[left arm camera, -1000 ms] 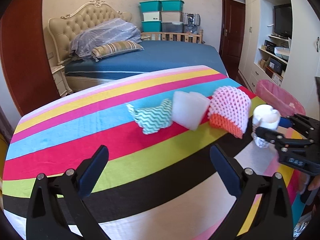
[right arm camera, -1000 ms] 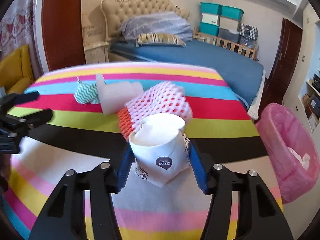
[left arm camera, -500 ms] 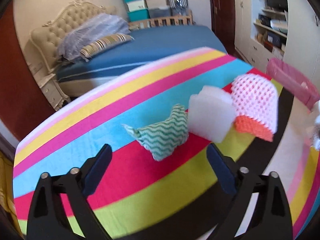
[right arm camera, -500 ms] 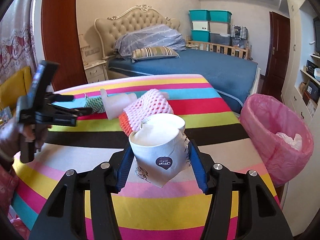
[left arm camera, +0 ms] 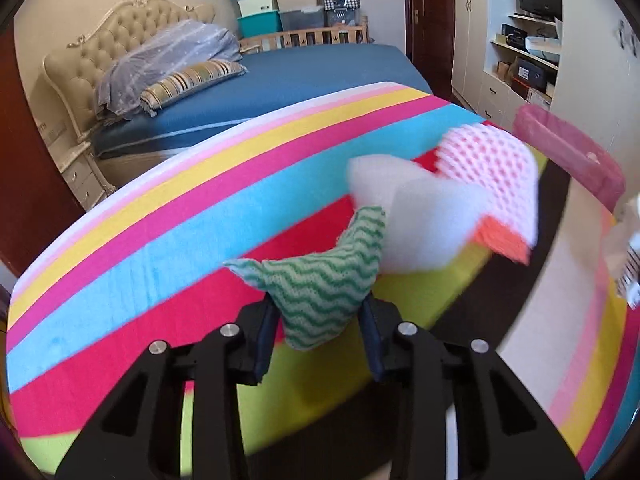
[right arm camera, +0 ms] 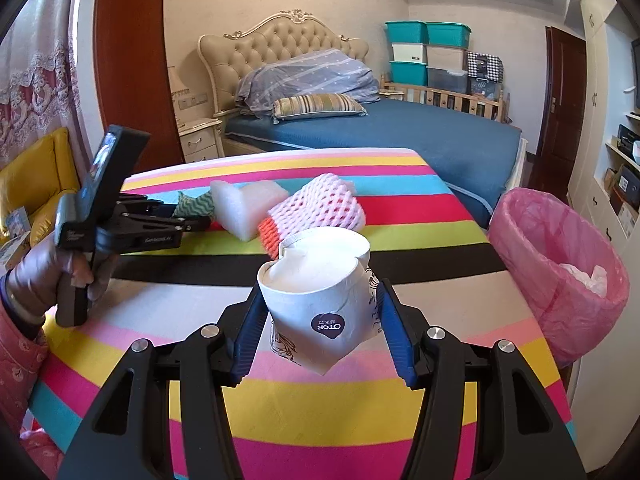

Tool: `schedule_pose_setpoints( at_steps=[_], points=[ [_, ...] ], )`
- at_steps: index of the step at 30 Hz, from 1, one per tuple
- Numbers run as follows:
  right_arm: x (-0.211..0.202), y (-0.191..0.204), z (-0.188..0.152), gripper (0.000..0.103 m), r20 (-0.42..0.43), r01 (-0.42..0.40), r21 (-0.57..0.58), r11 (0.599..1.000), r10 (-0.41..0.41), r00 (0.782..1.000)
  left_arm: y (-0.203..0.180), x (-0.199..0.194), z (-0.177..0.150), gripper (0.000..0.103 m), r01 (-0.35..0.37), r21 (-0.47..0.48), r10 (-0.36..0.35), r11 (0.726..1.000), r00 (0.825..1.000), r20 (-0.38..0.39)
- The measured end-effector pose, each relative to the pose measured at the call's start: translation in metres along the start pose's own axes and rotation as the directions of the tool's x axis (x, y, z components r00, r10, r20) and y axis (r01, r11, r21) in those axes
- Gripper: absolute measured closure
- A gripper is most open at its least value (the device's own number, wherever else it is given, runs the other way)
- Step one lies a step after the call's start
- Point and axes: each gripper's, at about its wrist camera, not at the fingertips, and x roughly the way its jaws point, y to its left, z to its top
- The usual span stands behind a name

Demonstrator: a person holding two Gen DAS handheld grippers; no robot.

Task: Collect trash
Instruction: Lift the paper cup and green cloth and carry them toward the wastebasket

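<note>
Left tongs had just closed on a soft, light green rag; right tongs gripped a crushed paper cup, flimsy and best held mid-body.

On the striped table: one green wavy cloth, one white foam block, one pink foam net, one paper cup, beside one pink-lined bin.

Green-and-white zigzag cloth, white foam piece, pink-and-orange net sleeve, rainbow-striped tablecloth, pink bin liner
</note>
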Motion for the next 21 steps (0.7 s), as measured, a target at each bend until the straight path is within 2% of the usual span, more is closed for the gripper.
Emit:
schedule_pose_setpoints(
  at_steps=[5,11,14,21],
  points=[
    [-0.003,0.004,-0.011,0.050,-0.011,-0.012,-0.004,1.000,0.012,1.000,-0.026,-0.032,-0.022,0.067,0.037,0.011,-0.037,0.999,0.999,0.034],
    [-0.010,-0.002,-0.019,0.050,-0.013,-0.007,0.010,1.000,0.007,1.000,-0.056,-0.063,-0.038,0.067,0.137,0.039,-0.140,0.990,0.987,0.075],
    [-0.018,-0.007,-0.022,0.050,-0.004,0.006,0.016,1.000,-0.006,1.000,-0.072,-0.075,-0.038,0.067,0.203,0.041,-0.206,0.978,0.974,0.092],
    [-0.031,-0.018,-0.027,0.050,0.019,0.042,0.024,0.999,-0.043,0.999,-0.102,-0.092,-0.031,0.067,0.227,0.069,-0.235,0.972,0.961,0.143]
  ],
)
